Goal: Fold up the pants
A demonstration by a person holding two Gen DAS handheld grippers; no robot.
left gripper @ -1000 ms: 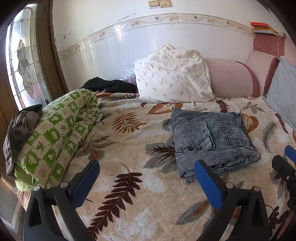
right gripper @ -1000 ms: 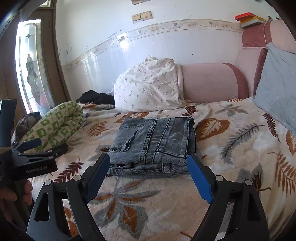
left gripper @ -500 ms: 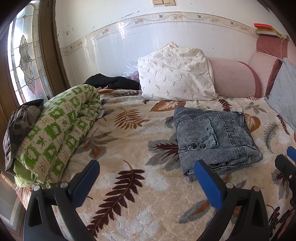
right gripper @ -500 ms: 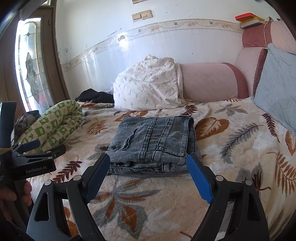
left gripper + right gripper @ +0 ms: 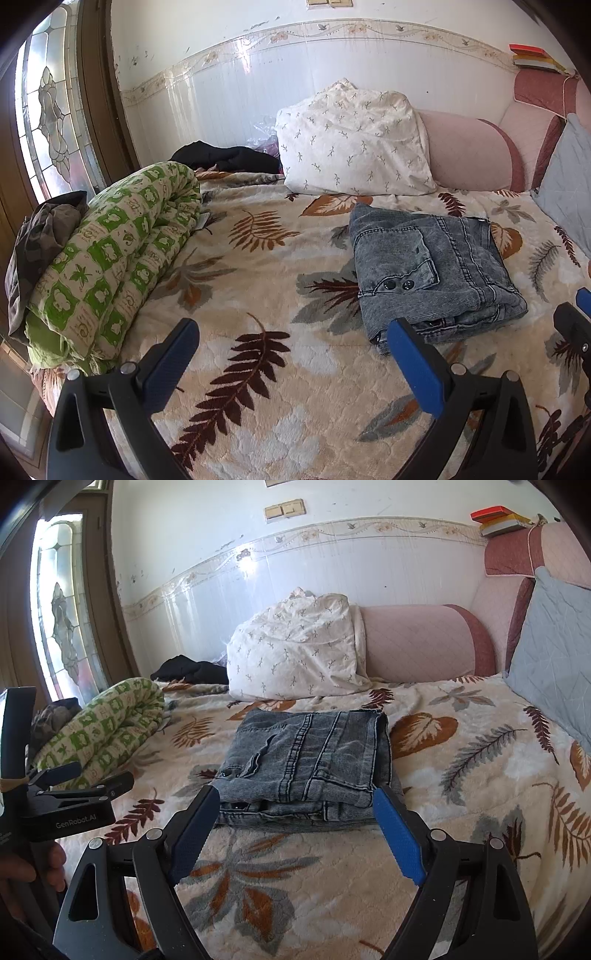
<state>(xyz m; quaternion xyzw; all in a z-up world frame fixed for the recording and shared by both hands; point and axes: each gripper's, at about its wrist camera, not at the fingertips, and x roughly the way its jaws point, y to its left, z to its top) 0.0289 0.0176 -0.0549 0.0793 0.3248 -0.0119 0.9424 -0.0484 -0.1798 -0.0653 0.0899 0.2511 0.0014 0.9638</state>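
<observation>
Your jeans [image 5: 306, 764] sit folded mid-bed [image 5: 258, 369], just beyond both tools. Left tool [image 5: 291, 354] and right tool [image 5: 295, 816] are wide open, empty. Denim's heavy and floppy, so I'd pinch the thick near edge.

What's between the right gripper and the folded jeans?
Nothing but bare leaf-print blanket. In the right wrist view the right gripper is open just short of the folded jeans, clear of the cloth.
</observation>
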